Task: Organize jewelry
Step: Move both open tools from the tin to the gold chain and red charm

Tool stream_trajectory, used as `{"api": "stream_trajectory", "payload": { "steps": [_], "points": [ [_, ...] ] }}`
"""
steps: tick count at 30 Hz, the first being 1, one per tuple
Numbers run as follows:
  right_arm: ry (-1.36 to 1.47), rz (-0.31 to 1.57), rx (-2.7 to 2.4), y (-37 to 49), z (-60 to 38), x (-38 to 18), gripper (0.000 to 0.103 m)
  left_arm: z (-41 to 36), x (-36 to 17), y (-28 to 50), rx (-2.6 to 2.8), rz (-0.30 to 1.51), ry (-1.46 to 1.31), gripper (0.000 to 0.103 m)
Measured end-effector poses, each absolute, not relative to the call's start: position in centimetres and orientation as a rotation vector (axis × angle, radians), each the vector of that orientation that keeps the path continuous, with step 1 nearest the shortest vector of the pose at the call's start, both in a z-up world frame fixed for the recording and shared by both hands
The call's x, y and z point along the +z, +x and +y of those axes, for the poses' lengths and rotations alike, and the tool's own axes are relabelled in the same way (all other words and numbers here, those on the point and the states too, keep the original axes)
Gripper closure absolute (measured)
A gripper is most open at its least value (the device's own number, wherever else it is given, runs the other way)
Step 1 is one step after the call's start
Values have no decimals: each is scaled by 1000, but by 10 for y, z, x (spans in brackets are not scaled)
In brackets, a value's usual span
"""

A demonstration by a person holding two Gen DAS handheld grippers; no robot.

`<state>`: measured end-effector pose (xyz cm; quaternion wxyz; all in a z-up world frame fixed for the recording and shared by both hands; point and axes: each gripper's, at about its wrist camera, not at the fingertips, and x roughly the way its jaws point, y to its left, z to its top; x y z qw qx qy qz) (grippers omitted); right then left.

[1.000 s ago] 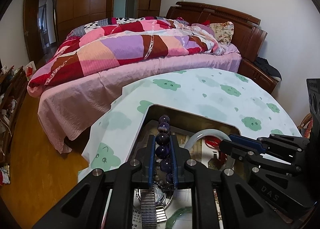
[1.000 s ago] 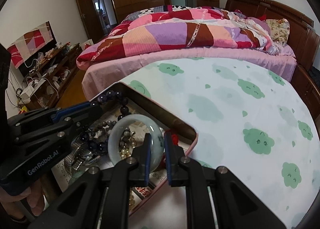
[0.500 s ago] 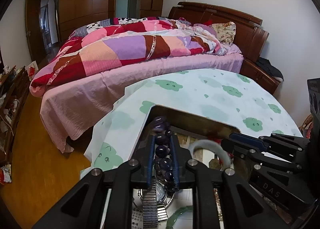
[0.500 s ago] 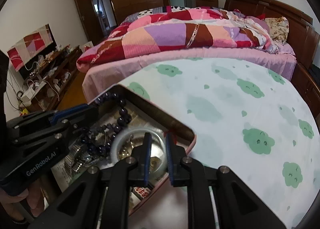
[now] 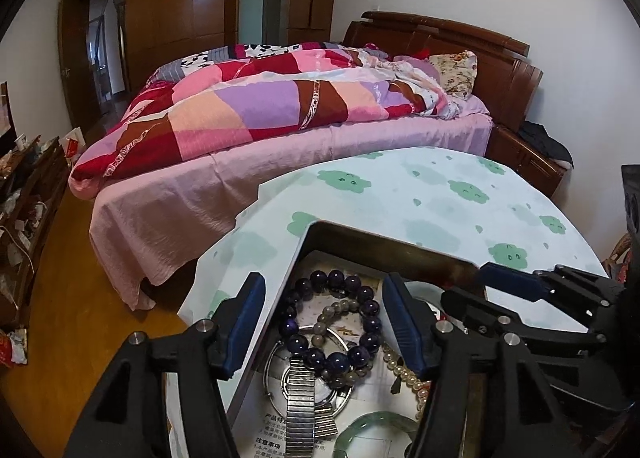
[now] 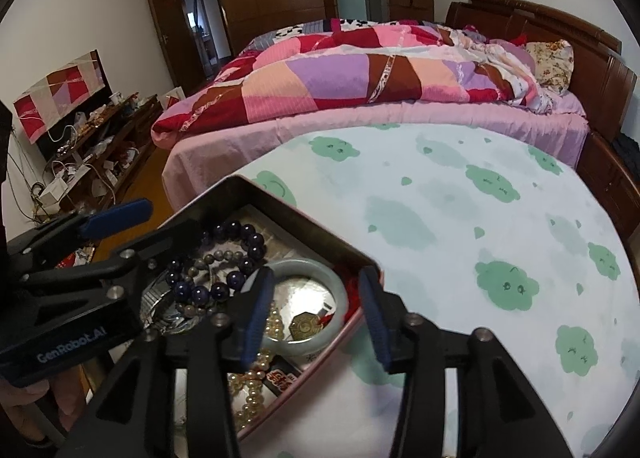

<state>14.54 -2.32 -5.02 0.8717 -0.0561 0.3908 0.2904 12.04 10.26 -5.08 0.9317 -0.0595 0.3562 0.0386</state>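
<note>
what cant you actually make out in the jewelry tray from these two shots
- Watch: dial hidden under the dark bead bracelet in the left wrist view.
- Green bangle: lower part cut off by the left view's bottom edge.
- Pearl strand: partly behind the right hand-held gripper.
- Printed leaflet: text too small.

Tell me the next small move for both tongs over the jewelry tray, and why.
Probably lift both tongs straight up and away from the tray. The left tongs stand open above the dark purple bead bracelet, and the right tongs stand open above the pale jade bangle. Both pieces lie inside the tray, gripped by nothing.
</note>
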Motion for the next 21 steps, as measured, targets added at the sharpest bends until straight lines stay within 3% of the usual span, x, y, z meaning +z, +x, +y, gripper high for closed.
{"api": "stream_trajectory", "payload": {
  "steps": [15, 21],
  "points": [
    [-76, 813, 611, 140, -33, -50, 30, 104, -51, 113, 99, 737, -138, 38],
    [-64, 808, 607, 135, -41, -49, 26, 100, -50, 109, 96, 737, -130, 37]
  ]
}}
